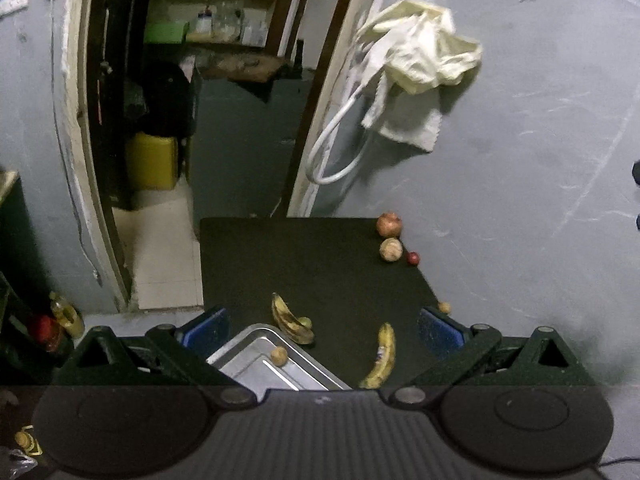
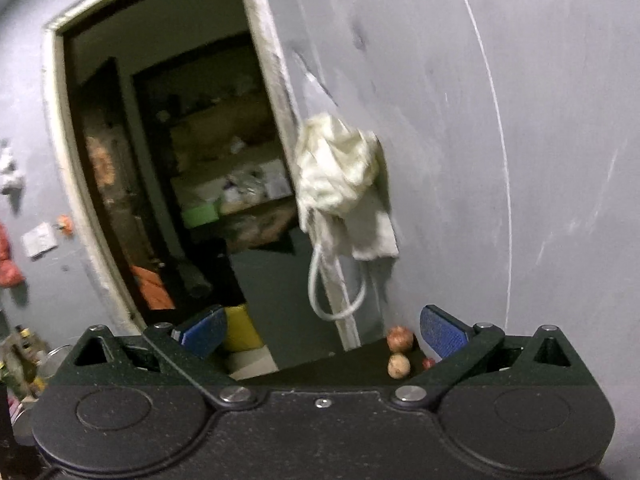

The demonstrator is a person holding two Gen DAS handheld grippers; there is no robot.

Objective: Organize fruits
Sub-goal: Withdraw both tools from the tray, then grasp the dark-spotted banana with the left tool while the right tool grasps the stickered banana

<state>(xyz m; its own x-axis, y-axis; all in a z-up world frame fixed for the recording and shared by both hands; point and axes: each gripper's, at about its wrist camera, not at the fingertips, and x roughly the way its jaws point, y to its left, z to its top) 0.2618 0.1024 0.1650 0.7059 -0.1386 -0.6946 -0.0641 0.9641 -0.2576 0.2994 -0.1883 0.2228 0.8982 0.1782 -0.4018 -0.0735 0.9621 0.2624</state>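
In the left wrist view my left gripper [image 1: 322, 330] is open and empty above a dark table [image 1: 320, 264]. A steel tray [image 1: 256, 360] below it holds one small brown fruit [image 1: 279, 356]. A blackened banana [image 1: 289, 320] lies by the tray's far corner. A yellow banana [image 1: 382, 358] lies to the right. A pomegranate [image 1: 389, 224], a round tan fruit [image 1: 391, 249], a small red fruit [image 1: 413, 258] and a small tan fruit [image 1: 444, 307] sit along the wall. My right gripper [image 2: 322, 330] is open and empty, raised, with the pomegranate [image 2: 399, 339] and tan fruit [image 2: 399, 365] beyond it.
A grey wall [image 1: 520, 160] runs along the table's right side with a white cloth [image 1: 420, 60] and a cord loop [image 1: 332, 152] hanging on it. An open doorway [image 1: 200, 120] lies behind the table. Bottles [image 1: 66, 314] stand on the floor at left.
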